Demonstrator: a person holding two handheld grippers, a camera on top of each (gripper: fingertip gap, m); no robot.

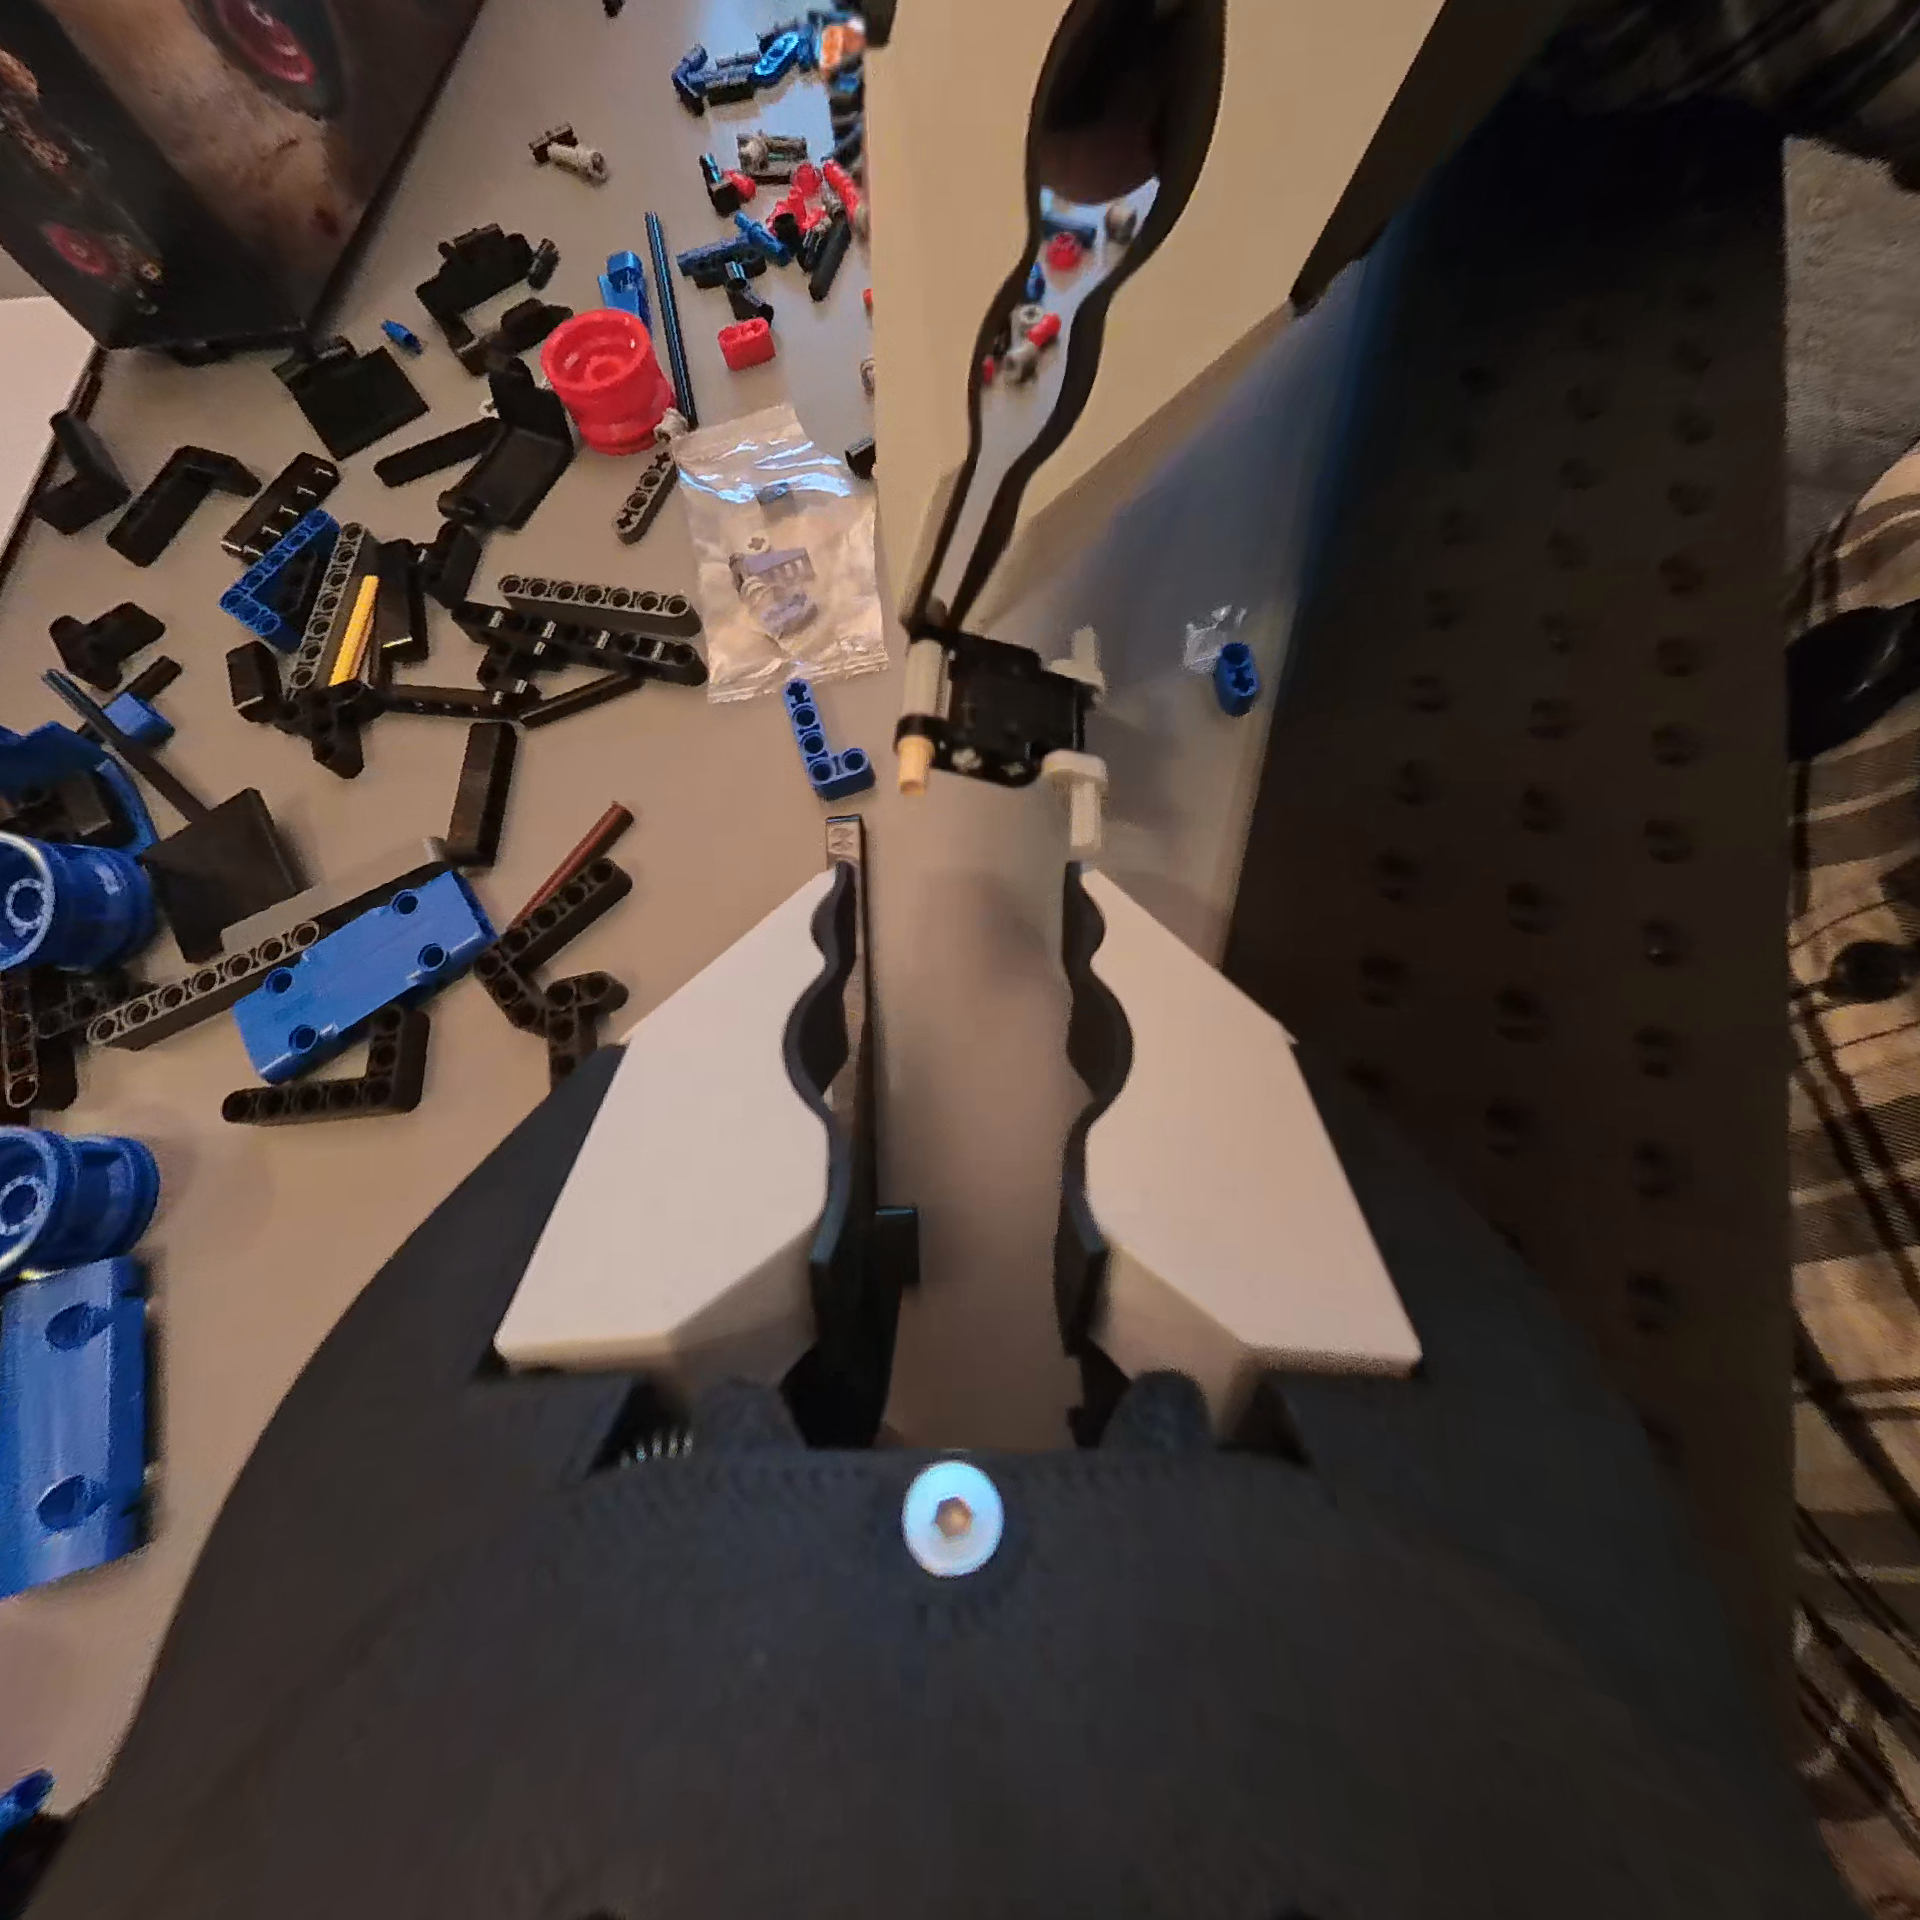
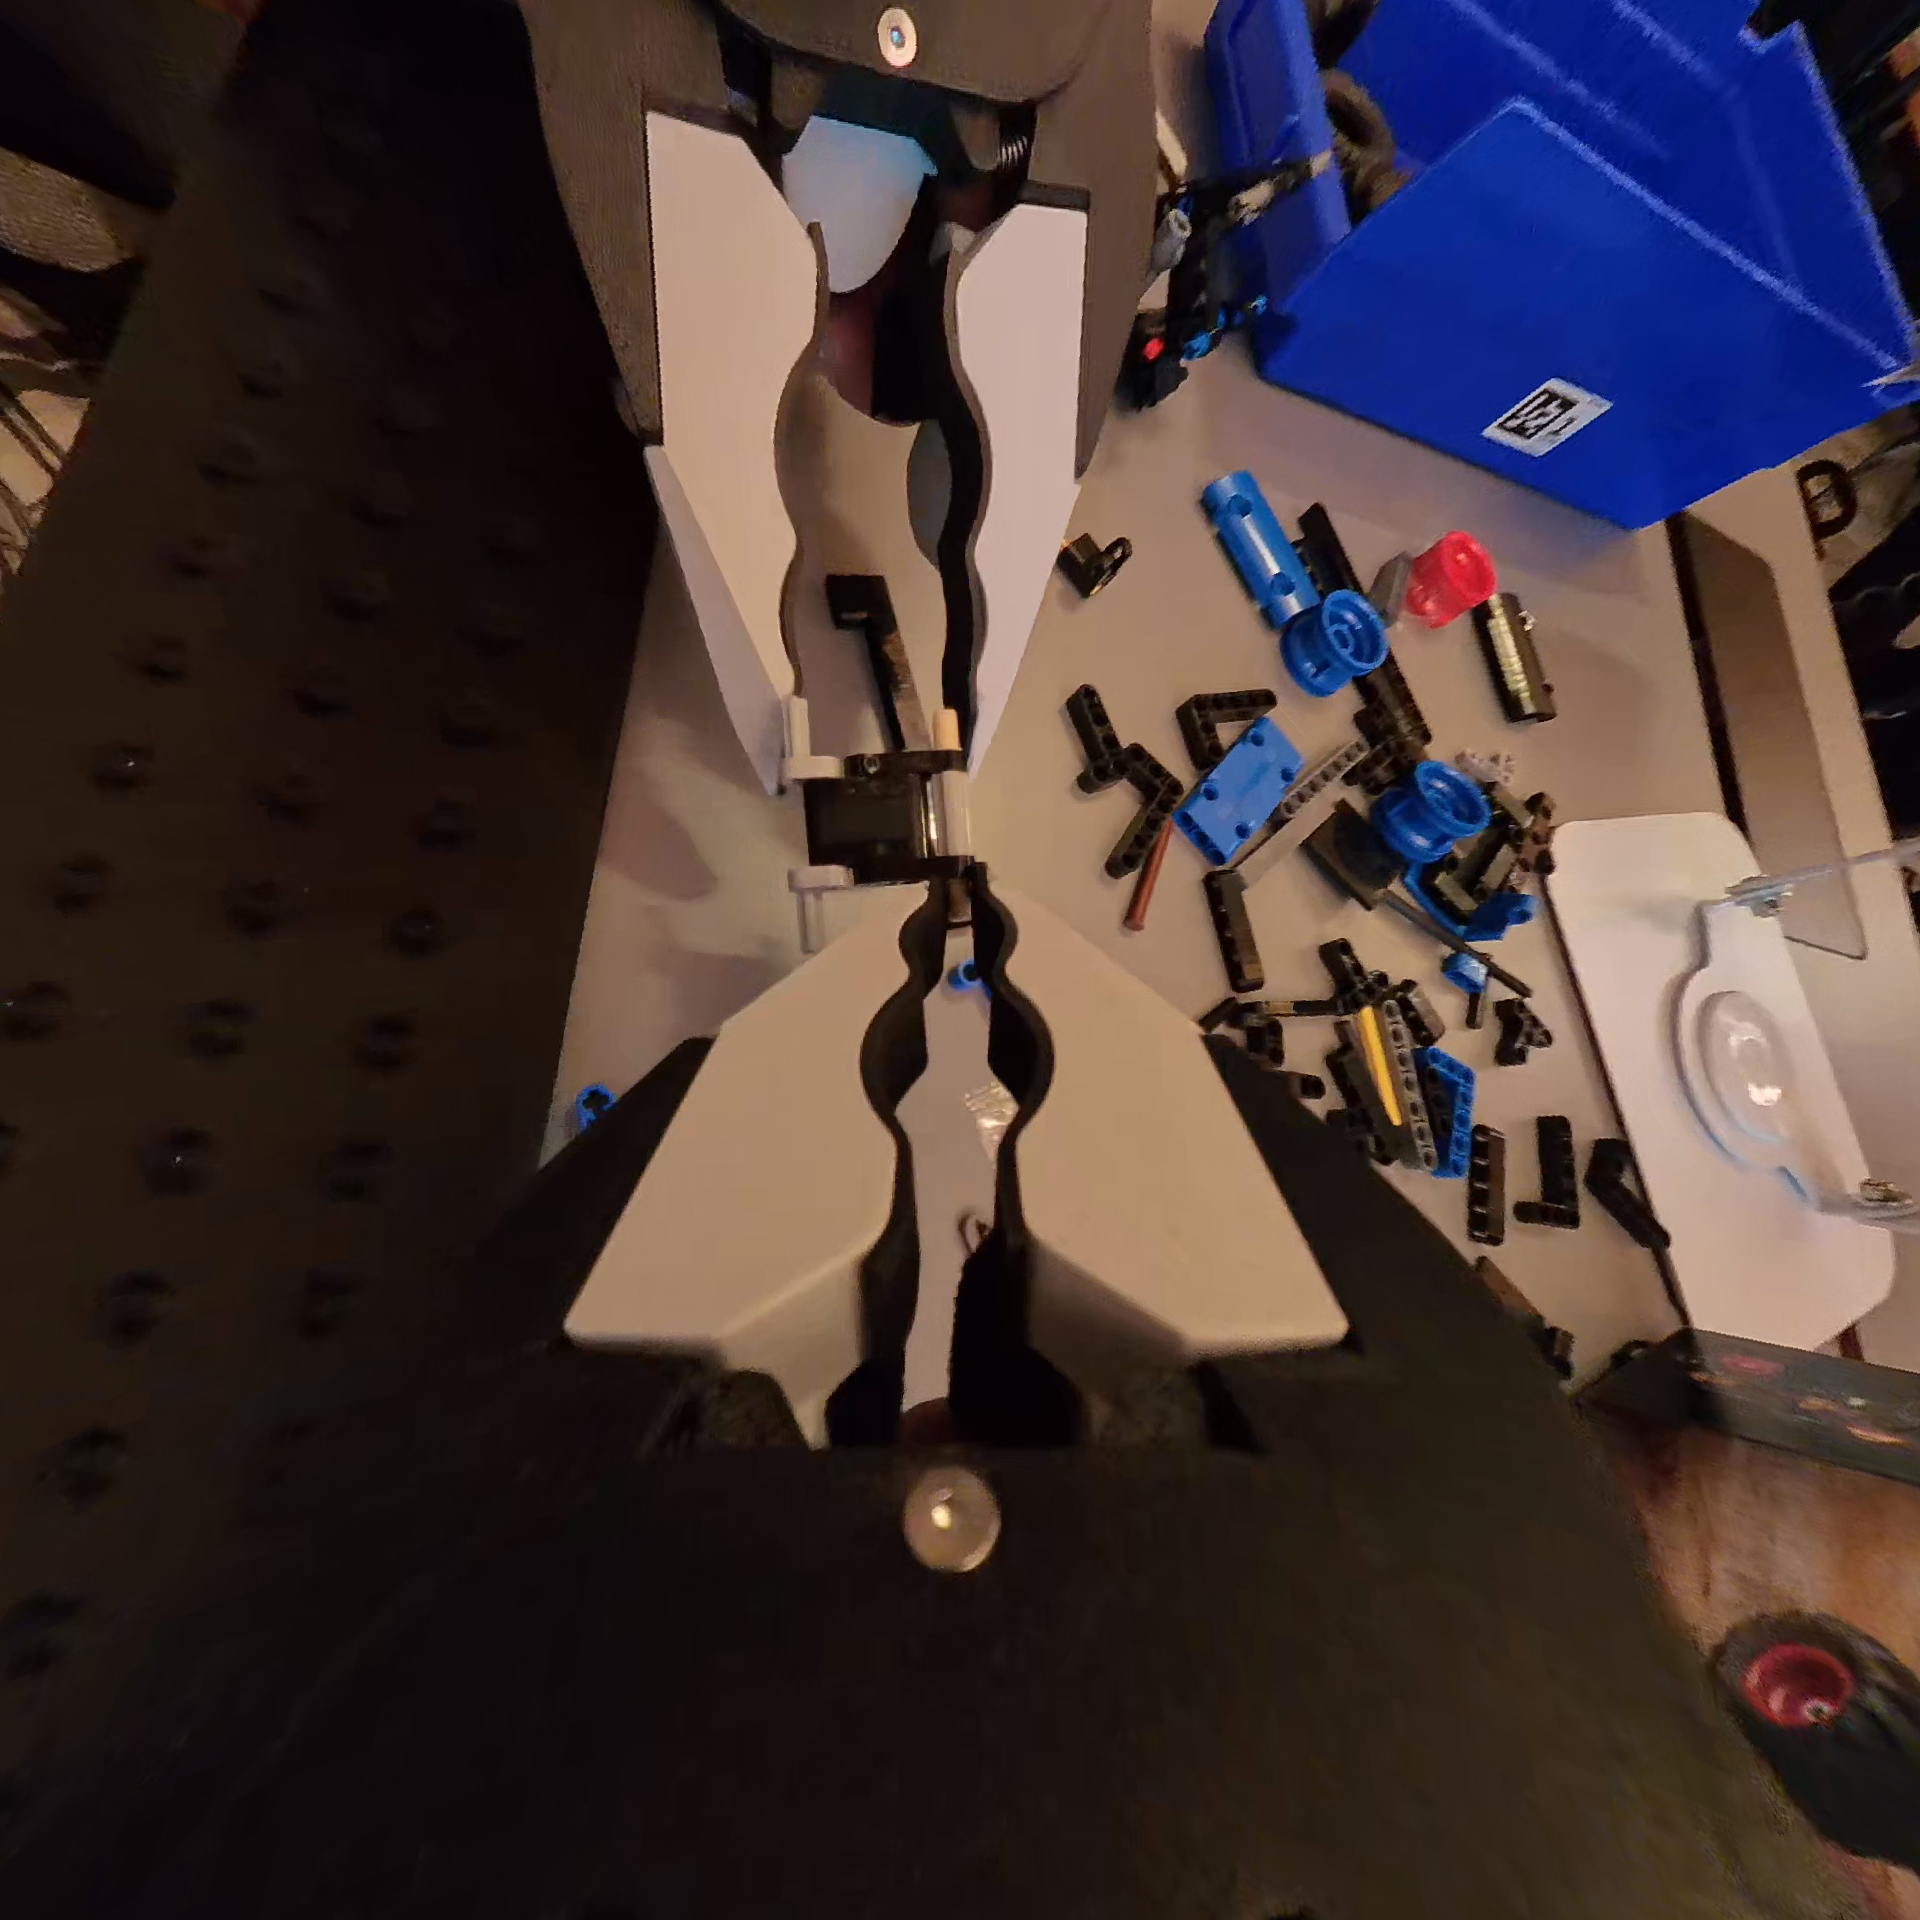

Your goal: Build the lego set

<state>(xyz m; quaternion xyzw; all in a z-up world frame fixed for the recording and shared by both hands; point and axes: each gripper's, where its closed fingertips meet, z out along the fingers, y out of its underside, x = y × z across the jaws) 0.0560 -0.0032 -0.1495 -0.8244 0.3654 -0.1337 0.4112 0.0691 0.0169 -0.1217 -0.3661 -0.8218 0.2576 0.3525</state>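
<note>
A small black Lego assembly (image 1: pixel 997 717) with white and tan pins hangs just above the grey table (image 1: pixel 343 1247). My right gripper (image 2: pixel 961 899) is shut on its edge; the assembly (image 2: pixel 868 821) sits right ahead of the tips. In the left wrist view the right gripper (image 1: pixel 925 623) comes in from the top. My left gripper (image 1: pixel 961 883) is open, with its tips just short of the assembly. A thin black beam (image 1: pixel 854 1039) lies along its left finger's inner side. The beam (image 2: pixel 868 644) also shows between the left gripper's fingers in the right wrist view.
Loose black and blue beams (image 1: pixel 582 634), a red wheel hub (image 1: pixel 608 379), a clear parts bag (image 1: pixel 784 561) and the set's box (image 1: pixel 187 156) lie left. A black perforated board (image 1: pixel 1538 831) runs along the right. Blue bins (image 2: pixel 1558 260) and a white tray (image 2: pixel 1704 1091) stand beyond. From either gripper's tips it is about 15 centimetres to the red wheel hub (image 1: pixel 608 379).
</note>
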